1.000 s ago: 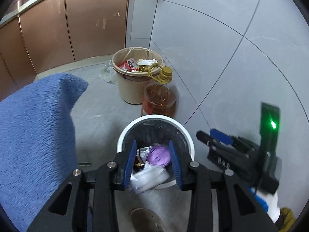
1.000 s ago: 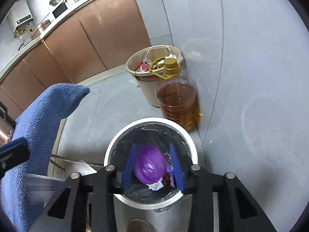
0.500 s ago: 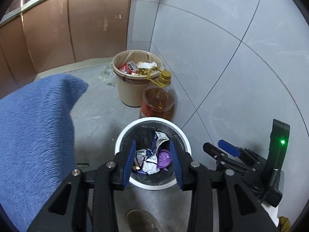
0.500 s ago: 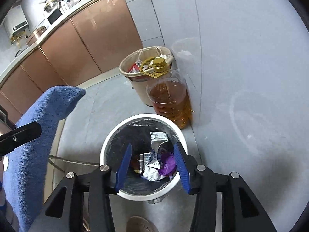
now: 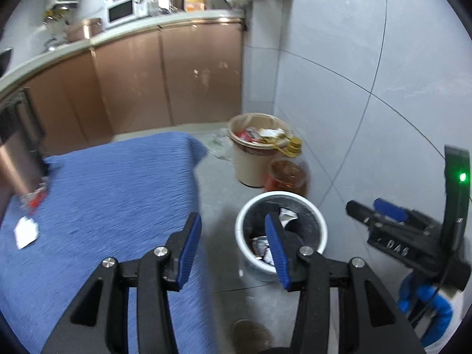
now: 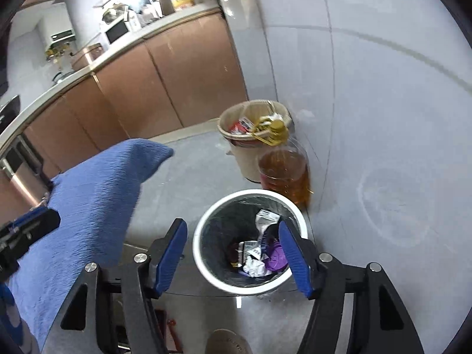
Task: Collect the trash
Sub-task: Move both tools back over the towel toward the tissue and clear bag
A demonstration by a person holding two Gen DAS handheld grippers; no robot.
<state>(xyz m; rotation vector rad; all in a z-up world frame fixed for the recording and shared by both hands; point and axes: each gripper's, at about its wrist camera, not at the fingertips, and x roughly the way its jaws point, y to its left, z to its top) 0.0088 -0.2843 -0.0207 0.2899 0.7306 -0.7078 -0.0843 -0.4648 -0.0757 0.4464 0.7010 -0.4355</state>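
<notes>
A white bin with a black liner (image 5: 321, 230) (image 6: 203, 230) stands on the floor and holds wrappers, crumpled paper and a purple lid (image 6: 275, 258). My left gripper (image 5: 233, 247) is open and empty, above the edge of the blue cloth and the bin's left side. My right gripper (image 6: 233, 258) is open and empty, high above the bin; it also shows in the left wrist view (image 5: 380, 215). A white scrap (image 5: 26, 231) and a red-and-silver wrapper (image 5: 34, 200) lie on the blue cloth (image 5: 112, 200) at the far left.
A full beige bin (image 5: 253, 159) (image 6: 244, 153) and a jug of amber oil (image 5: 287, 174) (image 6: 284, 174) stand beyond the white bin by the grey tiled wall. Brown cabinets (image 5: 165, 76) run along the back. A shoe tip (image 6: 227, 342) is below.
Both grippers opened and dropped their trash, the purple lid included, into the white bin. Both then rose and tilted up, and the left one swung left over the cloth.
</notes>
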